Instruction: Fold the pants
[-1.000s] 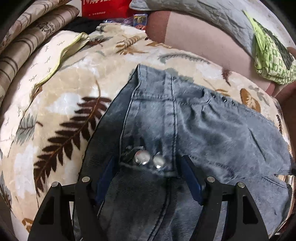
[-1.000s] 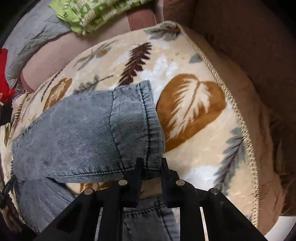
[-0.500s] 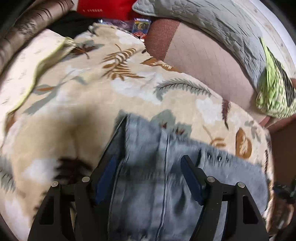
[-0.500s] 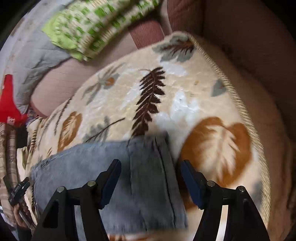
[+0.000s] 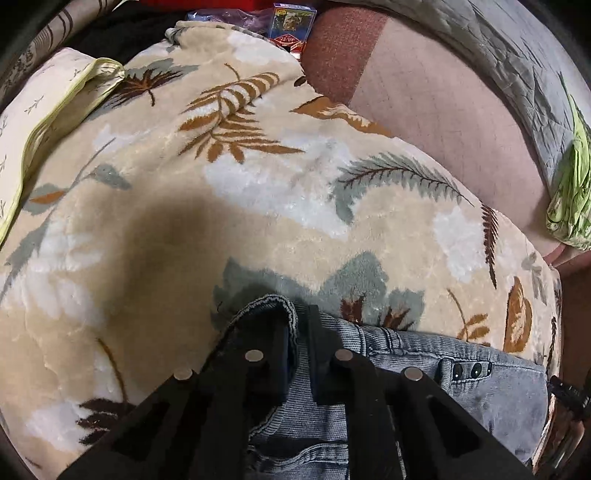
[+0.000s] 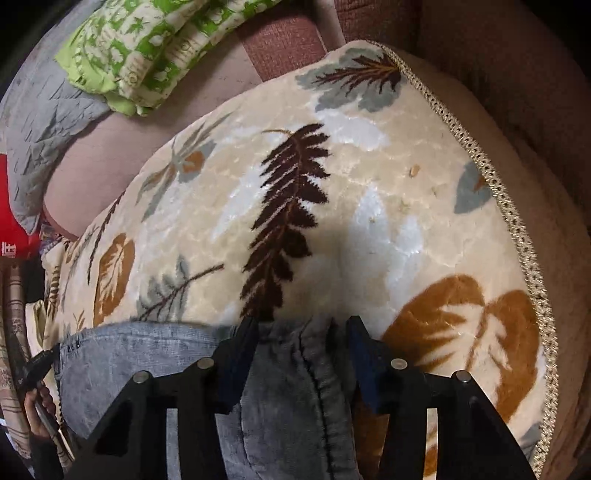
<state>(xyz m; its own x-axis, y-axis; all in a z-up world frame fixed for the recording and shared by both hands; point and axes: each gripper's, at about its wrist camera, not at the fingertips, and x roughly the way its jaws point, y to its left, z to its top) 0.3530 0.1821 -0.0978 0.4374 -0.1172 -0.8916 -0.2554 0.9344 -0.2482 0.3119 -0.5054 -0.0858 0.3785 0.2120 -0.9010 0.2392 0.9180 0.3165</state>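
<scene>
Grey-blue denim pants (image 5: 461, 391) lie folded on a cream leaf-patterned blanket (image 5: 258, 206). My left gripper (image 5: 298, 332) is shut on the waistband edge of the pants at their left end. In the right wrist view the pants (image 6: 147, 365) stretch left, and my right gripper (image 6: 303, 332) is open with its jaws either side of the hemmed leg end, which bunches between them. The blanket (image 6: 369, 177) fills the area ahead.
A pink sofa cushion (image 5: 436, 107) lies behind the blanket, with a grey quilt (image 5: 517, 48) and a green patterned cloth (image 6: 147, 48) on it. A small printed box (image 5: 291, 26) and a cream pillow (image 5: 40, 122) sit at the far left. The blanket's braided edge (image 6: 517, 229) runs along the right.
Both grippers pulled back toward the near edge of the pants. The left gripper closed on the waistband edge. The right gripper let go of the hem and is now open around it.
</scene>
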